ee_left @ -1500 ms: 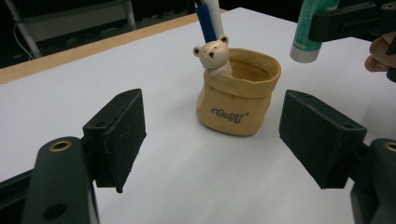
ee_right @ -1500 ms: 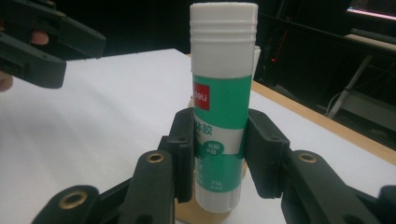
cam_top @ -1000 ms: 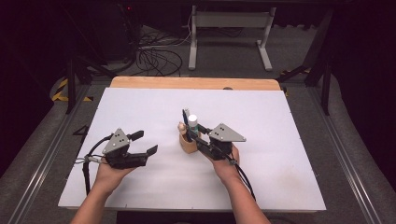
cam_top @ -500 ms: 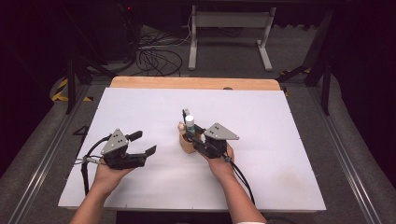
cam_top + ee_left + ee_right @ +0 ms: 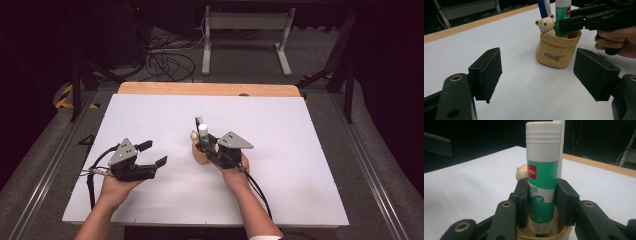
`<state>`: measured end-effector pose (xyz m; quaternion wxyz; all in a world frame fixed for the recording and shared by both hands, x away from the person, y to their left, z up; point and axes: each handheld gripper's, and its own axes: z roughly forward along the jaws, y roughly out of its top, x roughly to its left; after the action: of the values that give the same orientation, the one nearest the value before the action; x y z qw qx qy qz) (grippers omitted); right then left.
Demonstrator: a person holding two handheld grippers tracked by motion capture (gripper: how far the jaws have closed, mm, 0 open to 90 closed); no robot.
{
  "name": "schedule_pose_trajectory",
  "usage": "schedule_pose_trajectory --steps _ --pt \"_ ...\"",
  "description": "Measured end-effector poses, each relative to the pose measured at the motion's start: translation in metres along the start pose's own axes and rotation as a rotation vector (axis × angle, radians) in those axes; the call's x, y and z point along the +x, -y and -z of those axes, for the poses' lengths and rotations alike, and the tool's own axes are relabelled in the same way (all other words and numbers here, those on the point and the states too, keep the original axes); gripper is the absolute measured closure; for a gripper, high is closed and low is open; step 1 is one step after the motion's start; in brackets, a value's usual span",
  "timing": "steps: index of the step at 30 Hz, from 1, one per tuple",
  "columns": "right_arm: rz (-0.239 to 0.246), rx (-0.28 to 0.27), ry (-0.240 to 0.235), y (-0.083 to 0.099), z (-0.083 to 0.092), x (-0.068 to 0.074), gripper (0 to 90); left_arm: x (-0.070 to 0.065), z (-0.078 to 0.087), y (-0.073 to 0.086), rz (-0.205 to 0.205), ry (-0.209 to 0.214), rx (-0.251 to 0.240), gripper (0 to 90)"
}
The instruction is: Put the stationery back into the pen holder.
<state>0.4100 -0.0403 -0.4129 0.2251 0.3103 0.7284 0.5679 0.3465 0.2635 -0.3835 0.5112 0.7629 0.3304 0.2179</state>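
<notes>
While the left gripper [image 5: 150, 161] rests low on the near left part of the white table [image 5: 300, 150], its jaws spread wide and holding nothing, it points rightward at the tan holder [image 5: 557, 51], which in the left gripper view sits between and beyond its two pads [image 5: 489, 72], well apart from them. Just right of the table's middle stands that holder, a soft beige pouch with a small bear figure [image 5: 546, 23] on its rim and printed lettering on the front; it carries a blue pen [image 5: 541, 7], a white pen beside it, and the glue stick [image 5: 543, 182]. The right gripper [image 5: 206, 145] comes in from the near right and its jaws are pinching the glue stick on the green label, below the white cap, with the stick upright and its base at or just above the holder's mouth. Whether the stick is being lowered in or drawn out cannot be told. Either way the move is best kept straight along the stick's axis, so the base clears the rim without dragging the light pouch, and clear of the pens just behind. The grip looks square and centred, so a steady squeeze should do; the free left gripper could steady the pouch if it starts to tip
</notes>
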Motion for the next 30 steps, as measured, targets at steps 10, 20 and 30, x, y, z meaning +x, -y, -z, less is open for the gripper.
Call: schedule_pose_trajectory --steps 10,20,30 --pt "-0.003 0.015 0.002 0.0024 -0.0035 -0.0009 65.4 0.0009 0.0004 -0.0001 -0.006 -0.002 -0.001 23.7" --pt "-0.005 0.021 -0.004 0.0031 -0.0056 -0.001 65.4 0.0001 -0.0008 0.0003 -0.002 0.003 0.003 23.7" --pt "-0.009 0.025 -0.003 0.0025 -0.0055 -0.0012 64.4 -0.0006 -0.0011 0.0003 -0.008 0.007 0.008 23.7"
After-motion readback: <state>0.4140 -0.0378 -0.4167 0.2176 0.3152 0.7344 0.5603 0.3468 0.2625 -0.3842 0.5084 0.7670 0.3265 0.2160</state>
